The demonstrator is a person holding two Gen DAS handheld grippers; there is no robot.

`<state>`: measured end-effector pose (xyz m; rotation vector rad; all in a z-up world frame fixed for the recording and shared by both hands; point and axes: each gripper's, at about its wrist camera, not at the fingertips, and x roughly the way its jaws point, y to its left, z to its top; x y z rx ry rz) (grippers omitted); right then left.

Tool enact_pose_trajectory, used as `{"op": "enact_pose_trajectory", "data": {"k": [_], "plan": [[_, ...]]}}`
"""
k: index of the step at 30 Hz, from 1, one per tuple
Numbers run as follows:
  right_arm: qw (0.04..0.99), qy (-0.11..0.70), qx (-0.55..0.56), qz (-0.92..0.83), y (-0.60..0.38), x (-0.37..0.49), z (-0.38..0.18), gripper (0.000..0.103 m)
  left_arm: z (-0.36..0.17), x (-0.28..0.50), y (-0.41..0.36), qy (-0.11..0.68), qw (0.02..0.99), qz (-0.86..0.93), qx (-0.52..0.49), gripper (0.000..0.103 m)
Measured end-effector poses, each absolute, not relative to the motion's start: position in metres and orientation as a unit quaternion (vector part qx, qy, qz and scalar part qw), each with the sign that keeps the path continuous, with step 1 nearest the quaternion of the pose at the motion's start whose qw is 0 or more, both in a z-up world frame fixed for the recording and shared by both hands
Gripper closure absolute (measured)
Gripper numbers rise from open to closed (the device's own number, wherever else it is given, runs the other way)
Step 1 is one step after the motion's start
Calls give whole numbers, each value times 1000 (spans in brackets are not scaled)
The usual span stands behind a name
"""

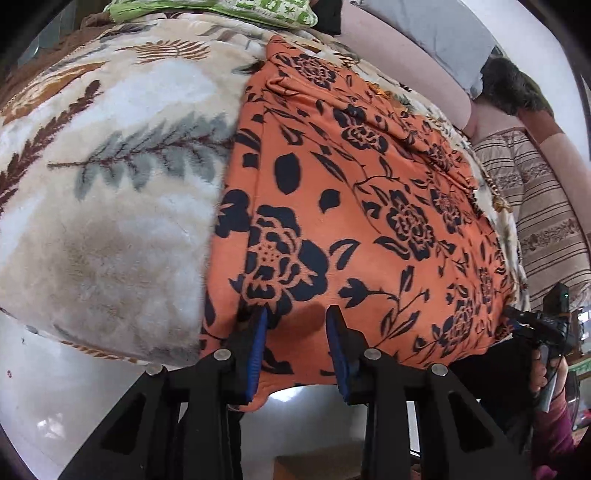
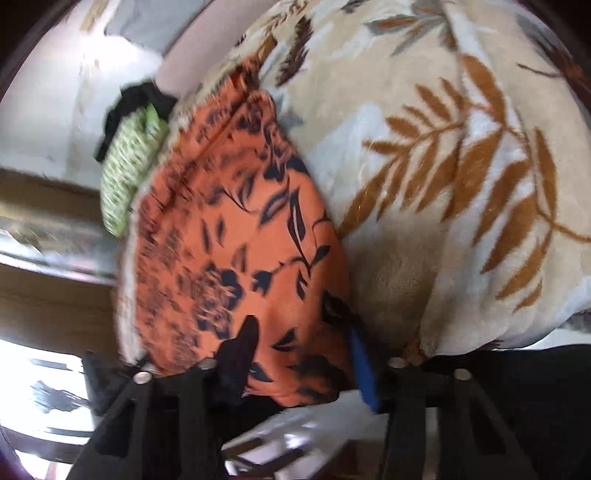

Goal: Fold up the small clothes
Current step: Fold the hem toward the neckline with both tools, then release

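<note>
An orange garment (image 1: 369,192) with a black flower print lies spread flat on a bed, its near hem hanging over the edge. My left gripper (image 1: 297,317) has its blue pads (image 1: 258,343) set on that hem, with a puckered strip of the cloth pinched between them. In the right wrist view the orange garment (image 2: 236,236) is blurred. My right gripper (image 2: 299,336) straddles its near corner, one finger lying over the cloth and the blue pad (image 2: 364,369) at its edge. The blur hides whether those pads press on it. A hand (image 1: 543,373) holds the right gripper at the far right.
A plush cream blanket (image 1: 110,177) with a leaf pattern covers the bed under the garment. A folded green and white cloth (image 1: 221,9) lies at the bed's far end. A striped cover (image 1: 546,206) lies to the right. A pale glossy floor (image 1: 55,387) shows below the bed edge.
</note>
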<state>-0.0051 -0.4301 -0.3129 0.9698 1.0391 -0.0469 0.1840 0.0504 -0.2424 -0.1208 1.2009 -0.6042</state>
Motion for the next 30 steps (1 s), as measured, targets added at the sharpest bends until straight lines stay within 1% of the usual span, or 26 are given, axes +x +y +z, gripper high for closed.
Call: {"op": "enact_pose_trajectory", "data": {"k": [1, 2, 3, 4, 8, 11, 13, 15, 17, 19, 23, 27, 30], "plan": [[762, 483, 429, -28, -427, -3, -310, 63, -242, 184, 48, 556, 778, -288, -57, 87], [766, 488, 418, -31, -425, -2, -307, 73, -243, 183, 47, 557, 775, -292, -57, 99], [770, 496, 401, -34, -423, -1, -304, 81, -244, 183, 46, 559, 772, -295, -57, 99], [772, 500, 392, -36, -422, -1, -303, 82, -244, 183, 46, 559, 772, -297, -55, 99], [767, 499, 403, -35, -426, -3, -303, 82, -238, 185, 47, 550, 774, -305, -69, 99], [765, 501, 402, -41, -424, -3, -305, 81, -248, 192, 49, 577, 761, -285, -76, 95], [765, 508, 393, -46, -422, -1, -305, 80, -256, 193, 49, 594, 745, -291, -82, 95], [769, 513, 378, -49, -418, 1, -303, 79, -253, 191, 49, 591, 747, -295, -80, 95], [772, 517, 368, -49, -415, 3, -302, 78, -247, 187, 46, 578, 749, -315, -79, 100], [778, 514, 359, -43, -413, 3, -301, 77, -239, 183, 39, 568, 750, -332, -67, 102], [784, 508, 355, -35, -410, 4, -292, 88, -215, 171, 27, 544, 751, -372, -41, 102], [796, 478, 371, -4, -408, 7, -269, 88, -197, 183, 51, 532, 791, -300, -35, 102], [803, 473, 363, -4, -408, 11, -260, 89, -204, 192, 78, 557, 787, -261, -47, 101]]}}
